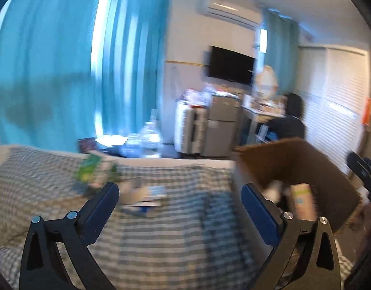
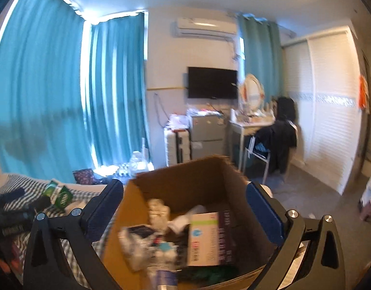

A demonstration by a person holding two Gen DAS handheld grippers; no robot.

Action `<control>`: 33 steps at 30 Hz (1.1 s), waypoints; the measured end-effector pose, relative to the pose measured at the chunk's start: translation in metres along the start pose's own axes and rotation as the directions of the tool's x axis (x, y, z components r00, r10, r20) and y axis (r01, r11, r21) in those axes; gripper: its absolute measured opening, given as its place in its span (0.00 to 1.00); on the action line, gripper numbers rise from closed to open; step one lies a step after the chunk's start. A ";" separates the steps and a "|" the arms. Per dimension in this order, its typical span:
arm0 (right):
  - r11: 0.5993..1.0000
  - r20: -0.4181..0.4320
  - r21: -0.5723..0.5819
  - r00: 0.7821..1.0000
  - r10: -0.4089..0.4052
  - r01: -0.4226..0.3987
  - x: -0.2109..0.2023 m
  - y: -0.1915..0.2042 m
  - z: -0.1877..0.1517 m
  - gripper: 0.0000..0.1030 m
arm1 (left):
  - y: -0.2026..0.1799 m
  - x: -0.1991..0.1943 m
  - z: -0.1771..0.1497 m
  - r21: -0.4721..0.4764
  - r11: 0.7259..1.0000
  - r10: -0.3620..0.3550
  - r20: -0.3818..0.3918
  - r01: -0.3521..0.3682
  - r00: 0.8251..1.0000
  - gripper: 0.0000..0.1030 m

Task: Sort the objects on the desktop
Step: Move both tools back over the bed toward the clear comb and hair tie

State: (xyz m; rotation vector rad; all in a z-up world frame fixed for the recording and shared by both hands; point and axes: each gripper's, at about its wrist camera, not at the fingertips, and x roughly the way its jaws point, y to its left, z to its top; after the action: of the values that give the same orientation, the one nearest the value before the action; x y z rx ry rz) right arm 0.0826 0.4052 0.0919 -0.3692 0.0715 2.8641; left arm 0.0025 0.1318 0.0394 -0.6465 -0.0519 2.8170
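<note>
1. The left gripper (image 1: pixel 179 193) stands wide open with nothing between its blue-padded fingers (image 1: pixel 260 207); it holds nothing.
2. Below and ahead of it lies a checked bedcover (image 1: pixel 161 241) in grey-green and white.
3. On that cover, just past the left finger, rests a small flat packet (image 1: pixel 146 198), too blurred to tell what it is.
4. Farther to the left on the cover sits a green packet (image 1: pixel 93 171), also blurred.
5. The right gripper (image 2: pixel 184 198) is likewise spread wide and grips nothing.
6. It hangs over an open cardboard box (image 2: pixel 175 176), which stands beside the bed at the cover's right edge.
7. Inside the box lie a white and purple carton (image 2: pixel 207 239), a dark small packet (image 2: pixel 139 232), a crumpled white item (image 2: pixel 157 209) and a clear bottle (image 2: pixel 161 275) near the front wall.
8. In the left wrist view the same box shows at the right, with a pale carton inside it.
9. Beyond the bed hang teal curtains (image 2: pixel 40 96), and a dark television (image 2: pixel 212 82) is fixed to the far wall.
10. A white wardrobe (image 2: pixel 330 108) fills the right side of the room.
</note>
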 end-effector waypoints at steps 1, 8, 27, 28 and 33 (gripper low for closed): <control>1.000 0.005 -0.011 1.000 0.025 -0.025 -0.002 0.007 0.000 0.99 | 0.014 -0.003 -0.001 -0.009 1.000 0.028 0.004 -0.028 1.000 1.00; 0.982 0.013 -0.034 0.982 0.188 -0.187 -0.021 0.076 -0.021 0.99 | 0.126 -0.016 -0.032 -0.074 0.958 0.277 0.006 -0.276 0.961 1.00; 0.944 -0.167 -0.140 0.947 0.273 -0.297 0.015 0.165 -0.098 0.99 | 0.128 0.090 -0.117 0.016 0.978 0.205 -0.257 -0.208 0.944 1.00; 0.945 -0.171 -0.138 0.947 0.273 -0.297 0.016 0.164 -0.099 0.99 | 0.128 0.095 -0.118 -0.002 0.979 0.194 -0.275 -0.203 0.941 1.00; 0.953 -0.179 -0.104 0.948 0.263 -0.284 0.023 0.157 -0.101 0.99 | 0.143 0.113 -0.134 -0.057 0.961 0.235 -0.349 -0.271 0.907 0.84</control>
State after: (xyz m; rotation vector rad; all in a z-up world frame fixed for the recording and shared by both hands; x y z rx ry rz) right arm 0.0453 0.2506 -0.0089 -0.6689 -0.0360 3.1158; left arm -0.0712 0.0191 -0.1421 -1.2393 -0.0557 2.9120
